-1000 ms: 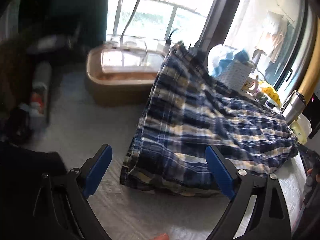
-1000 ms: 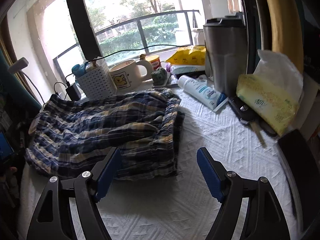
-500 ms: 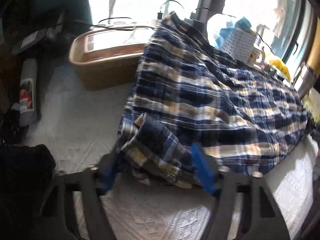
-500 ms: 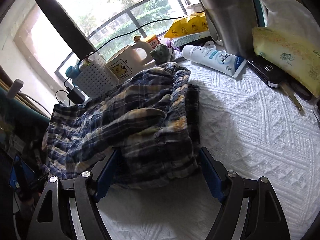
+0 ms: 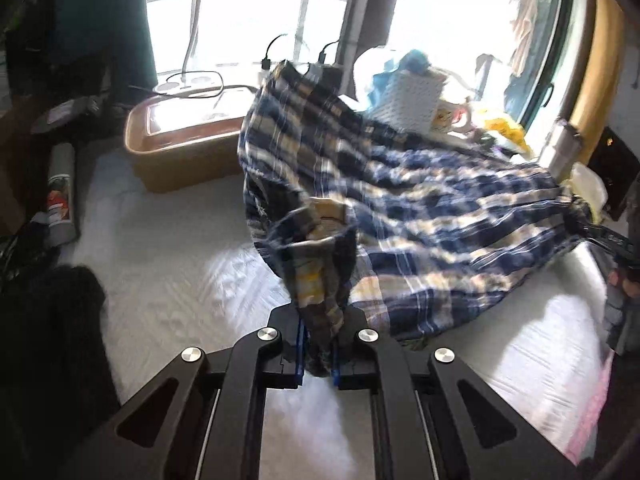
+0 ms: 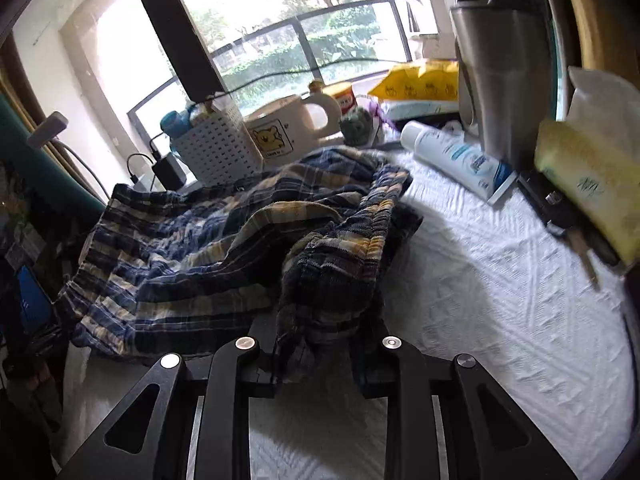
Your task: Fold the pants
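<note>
Crumpled blue-and-yellow plaid cotton pants (image 5: 420, 216) are clenched at both ends by left gripper (image 5: 318, 354) and right gripper (image 6: 316, 344), jaws just closed; no fold is made yet.

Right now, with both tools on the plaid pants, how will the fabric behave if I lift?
Probably floppy: the plaid pants sag and bunch from the left tool. Likely light, thin cloth. The gathered waistband at the right tool looks thicker, so may hold better; loose parts could drag on the white cover.
</note>
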A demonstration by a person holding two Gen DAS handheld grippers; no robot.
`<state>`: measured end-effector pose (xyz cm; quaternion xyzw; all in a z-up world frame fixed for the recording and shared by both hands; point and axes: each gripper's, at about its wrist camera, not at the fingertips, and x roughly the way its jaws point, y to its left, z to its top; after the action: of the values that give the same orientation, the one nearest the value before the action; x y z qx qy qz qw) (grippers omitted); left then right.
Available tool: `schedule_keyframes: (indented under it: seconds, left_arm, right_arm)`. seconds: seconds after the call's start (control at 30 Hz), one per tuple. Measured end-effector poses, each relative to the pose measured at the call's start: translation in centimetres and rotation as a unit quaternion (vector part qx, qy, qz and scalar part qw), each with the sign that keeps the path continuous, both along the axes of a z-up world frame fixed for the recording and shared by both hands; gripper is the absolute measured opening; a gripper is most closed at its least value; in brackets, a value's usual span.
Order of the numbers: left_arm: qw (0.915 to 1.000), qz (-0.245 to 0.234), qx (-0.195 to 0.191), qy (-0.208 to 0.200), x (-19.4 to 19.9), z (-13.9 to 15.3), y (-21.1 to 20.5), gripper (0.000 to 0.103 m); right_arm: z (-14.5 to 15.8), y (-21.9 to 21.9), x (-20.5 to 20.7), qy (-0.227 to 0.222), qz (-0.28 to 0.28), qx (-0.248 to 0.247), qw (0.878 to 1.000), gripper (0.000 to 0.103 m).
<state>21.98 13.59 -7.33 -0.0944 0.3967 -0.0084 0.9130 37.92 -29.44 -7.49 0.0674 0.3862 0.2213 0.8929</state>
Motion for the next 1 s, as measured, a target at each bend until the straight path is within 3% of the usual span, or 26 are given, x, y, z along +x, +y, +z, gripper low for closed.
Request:
schedule_keyframes:
  seconds: [0.13, 0.27, 0.43, 0.6, 0.7, 0.77, 0.8, 0.83, 0.9, 1.0]
  left_arm:
    - [0.9997, -0.02, -0.007, -0.015, -3.2, 1.8, -1.7, 0.008]
    - [0.9993, -0.035, -0.014, -0.008, -6.2, 1.6, -3.2, 0.008]
    - [0.9985, -0.024, -0.04, 0.029, -7.8, -1.3, -3.2, 0.013]
    - [0.9983, -0.003, -0.03, 0.05, -10.4, -2.9, -2.7, 0.021]
    - [0.9979, 0.028, -0.014, 0.057, -12.1, -2.7, -1.2, 0.026]
    - [0.9971, 0.053, 0.006, 0.054, -12.7, -1.9, -0.4, 0.026]
    - [0.9966, 0.065, 0.019, 0.047, -12.9, -1.3, -0.2, 0.026]
    - [0.9968, 0.068, 0.024, 0.035, -12.9, -0.7, -0.2, 0.026]
    - [0.9983, 0.054, 0.022, -0.002, -12.8, 0.9, -1.0, 0.027]
    - [0.9993, 0.0, 0.021, -0.031, -10.9, 2.0, -4.4, 0.042]
  right_arm:
    - [2.0, -2.3, -1.6, -0.015, -0.006, -0.01, 1.0, 0.026]
    - [2.6, -4.5, -3.7, -0.014, -0.008, -0.024, 1.0, 0.026]
    - [1.0, -6.3, -5.9, 0.008, -0.01, -0.026, 1.0, 0.026]
    - [-2.1, -7.4, -7.2, 0.029, -0.016, -0.053, 0.998, 0.027]
    - [-2.7, -8.1, -7.9, 0.03, -0.021, -0.062, 0.997, 0.035]
    - [-2.1, -9.0, -8.3, 0.021, -0.044, -0.073, 0.996, 0.055]
    - [-1.6, -9.7, -8.7, 0.011, -0.062, -0.079, 0.995, 0.072]
    - [-1.1, -10.5, -9.0, 0.001, -0.074, -0.073, 0.995, 0.078]
    - [0.4, -11.4, -9.9, -0.026, -0.08, -0.054, 0.995, 0.078]
    - [2.9, -10.5, -11.5, -0.08, -0.066, -0.046, 0.994, 0.078]
